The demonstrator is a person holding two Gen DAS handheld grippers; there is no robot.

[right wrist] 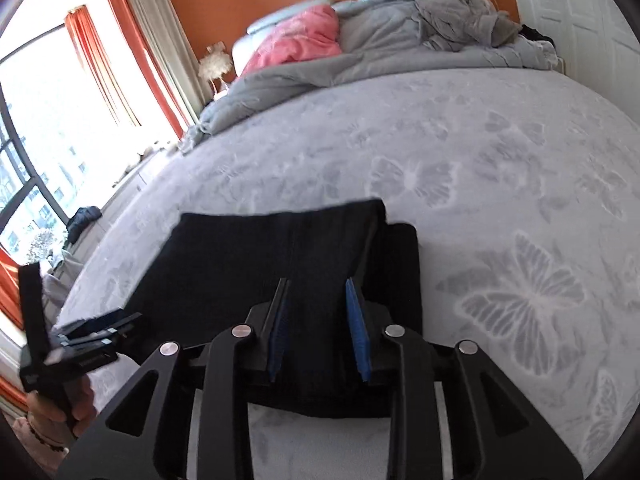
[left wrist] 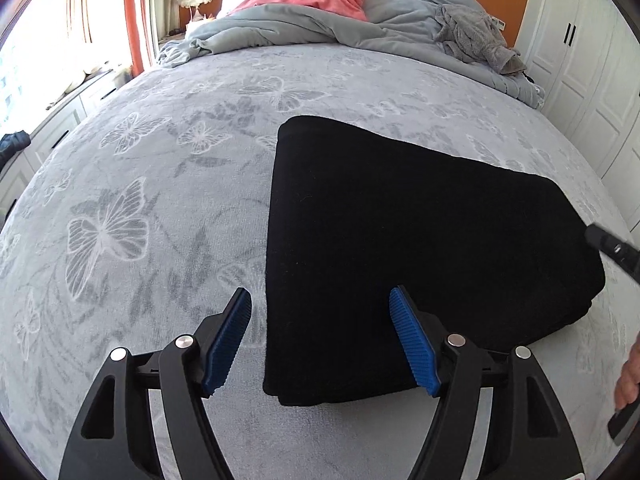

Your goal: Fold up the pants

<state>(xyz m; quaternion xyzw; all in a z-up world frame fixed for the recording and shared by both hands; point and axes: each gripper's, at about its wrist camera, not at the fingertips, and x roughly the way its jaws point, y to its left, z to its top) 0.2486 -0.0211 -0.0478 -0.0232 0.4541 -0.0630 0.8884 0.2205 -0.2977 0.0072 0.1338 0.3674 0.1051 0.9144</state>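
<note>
A: Where are the pants?

B: The bed (left wrist: 168,168) carries them near its foot edge: black pants (left wrist: 420,240), folded into a thick pad, long axis running toward the pillows.

A: And the tools?

B: The right gripper (right wrist: 318,334) pinches a raised layer, probably for another fold. The left gripper (left wrist: 320,340) hovers spread over the near corner, holding nothing.

Open left tongs (left wrist: 320,320) straddle folded black pants (left wrist: 420,240) on bed (left wrist: 160,200).
</note>
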